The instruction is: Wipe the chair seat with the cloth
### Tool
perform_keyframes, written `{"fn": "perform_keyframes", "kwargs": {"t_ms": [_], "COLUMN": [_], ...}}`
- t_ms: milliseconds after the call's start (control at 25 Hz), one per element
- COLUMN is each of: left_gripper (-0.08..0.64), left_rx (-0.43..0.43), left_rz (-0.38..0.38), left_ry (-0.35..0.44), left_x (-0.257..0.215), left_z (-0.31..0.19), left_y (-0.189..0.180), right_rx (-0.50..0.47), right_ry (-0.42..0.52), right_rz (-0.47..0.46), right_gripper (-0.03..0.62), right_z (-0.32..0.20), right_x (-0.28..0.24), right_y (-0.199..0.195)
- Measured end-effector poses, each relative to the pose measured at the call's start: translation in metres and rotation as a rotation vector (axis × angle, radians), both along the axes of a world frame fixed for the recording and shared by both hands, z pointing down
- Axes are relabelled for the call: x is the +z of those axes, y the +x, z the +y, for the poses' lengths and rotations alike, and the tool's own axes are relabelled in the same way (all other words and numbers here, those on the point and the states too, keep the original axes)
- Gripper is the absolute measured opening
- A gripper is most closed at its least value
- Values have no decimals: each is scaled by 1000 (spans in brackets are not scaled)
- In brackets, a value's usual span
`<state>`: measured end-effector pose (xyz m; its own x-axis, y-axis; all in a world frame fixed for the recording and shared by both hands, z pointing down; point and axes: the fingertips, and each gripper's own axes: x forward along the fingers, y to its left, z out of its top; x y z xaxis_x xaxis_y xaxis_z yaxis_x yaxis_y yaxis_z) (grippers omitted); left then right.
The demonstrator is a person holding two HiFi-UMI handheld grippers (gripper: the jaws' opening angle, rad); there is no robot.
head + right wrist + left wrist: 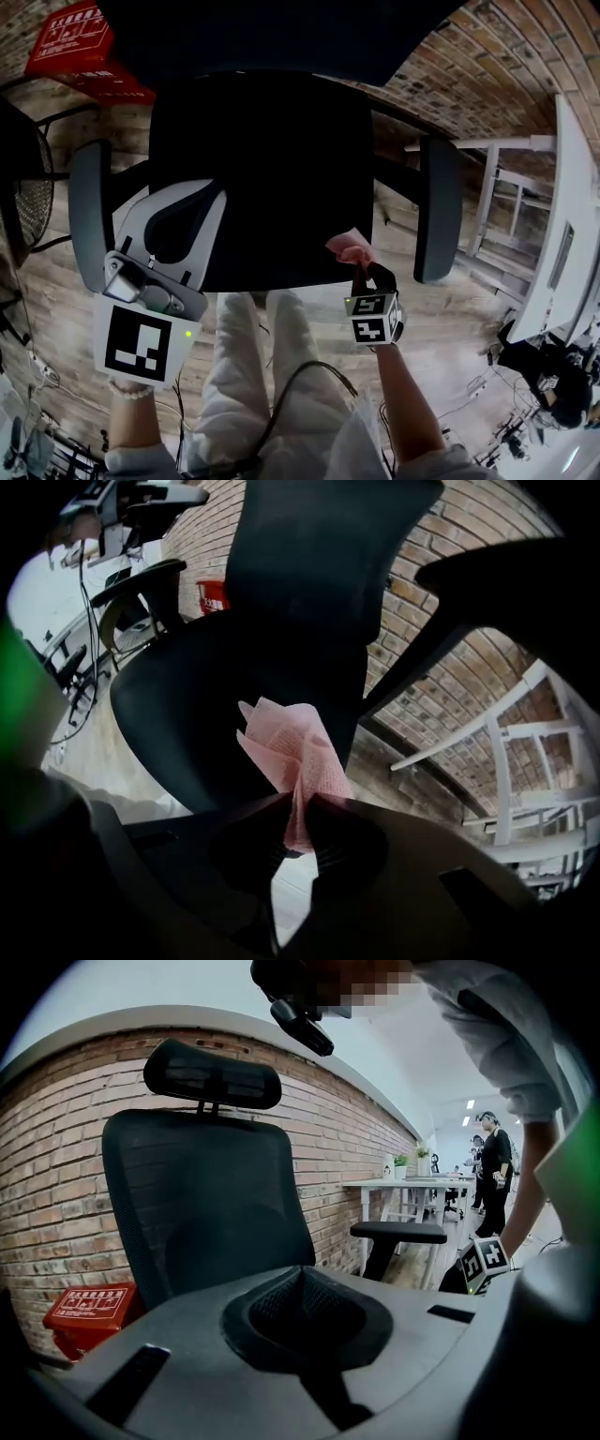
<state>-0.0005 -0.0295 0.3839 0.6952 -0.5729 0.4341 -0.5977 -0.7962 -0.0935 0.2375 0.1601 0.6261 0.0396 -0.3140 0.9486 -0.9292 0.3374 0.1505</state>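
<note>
The black office chair's seat (262,169) fills the middle of the head view, with grey armrests (89,211) on both sides. My right gripper (360,266) is shut on a pink cloth (348,247) at the seat's front right corner. In the right gripper view the crumpled cloth (295,747) sticks up from the closed jaws of the right gripper (298,803), with the seat (211,705) beyond. My left gripper (217,191) hovers over the seat's front left, jaws together and holding nothing. From the left gripper (302,1272) I see the mesh backrest (202,1213).
A red box (80,47) lies on the floor behind the chair by the brick wall. A white desk (562,234) stands to the right, a wire-frame object (28,187) to the left. The person's white-trousered legs (272,375) are just before the seat. Other people (494,1171) stand far off.
</note>
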Motion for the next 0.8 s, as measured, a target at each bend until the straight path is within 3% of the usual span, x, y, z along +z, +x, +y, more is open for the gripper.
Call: {"fn": "perform_keyframes", "kwargs": {"t_ms": [240, 520, 800], "left_gripper": [18, 18, 18], "left_rx": [7, -52, -139], "left_rz": [-7, -16, -10], "left_ry": [9, 4, -3], "left_x": [1, 2, 3], "left_z": [-1, -3, -8], "left_y": [-2, -32, -71], "right_rx": [51, -92, -214], "right_ry": [-48, -99, -149], "right_rz": [-44, -64, -152], "right_gripper": [54, 54, 53], "right_z": [14, 29, 40], "right_x": [5, 12, 25], "right_y": [-8, -53, -132]}}
